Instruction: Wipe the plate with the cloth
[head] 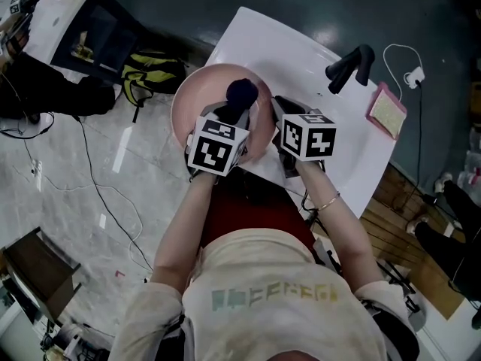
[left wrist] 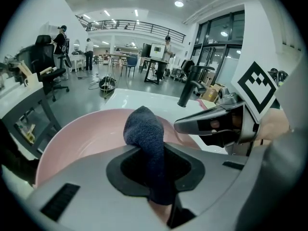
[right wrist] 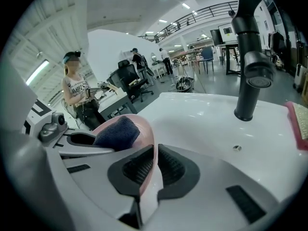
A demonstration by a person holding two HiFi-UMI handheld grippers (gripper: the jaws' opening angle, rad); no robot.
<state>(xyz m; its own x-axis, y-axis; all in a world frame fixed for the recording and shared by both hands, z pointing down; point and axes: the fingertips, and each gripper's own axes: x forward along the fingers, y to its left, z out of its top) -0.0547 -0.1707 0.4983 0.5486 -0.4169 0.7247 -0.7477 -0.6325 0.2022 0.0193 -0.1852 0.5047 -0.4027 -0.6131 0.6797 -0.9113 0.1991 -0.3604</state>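
A round pink plate [head: 195, 96] is held over the left edge of the white sink counter [head: 301, 59]. My right gripper [head: 272, 122] is shut on the plate's right rim [right wrist: 147, 167]; the rim stands edge-on between its jaws. My left gripper [head: 234, 111] is shut on a dark blue cloth [head: 242, 91], which sticks out past the jaws as a rounded wad [left wrist: 144, 129] over the plate's inner face [left wrist: 86, 138]. From the right gripper view the cloth [right wrist: 118, 133] sits against the plate's hollow side. Whether the cloth presses on the plate I cannot tell.
A black tap [head: 352, 65] stands on the counter behind the plate, tall and close in the right gripper view [right wrist: 252, 57]. A pink sponge [head: 387, 111] lies at the counter's right. A yellow-black backpack [head: 150, 72] and cables lie on the floor to the left. People stand far off.
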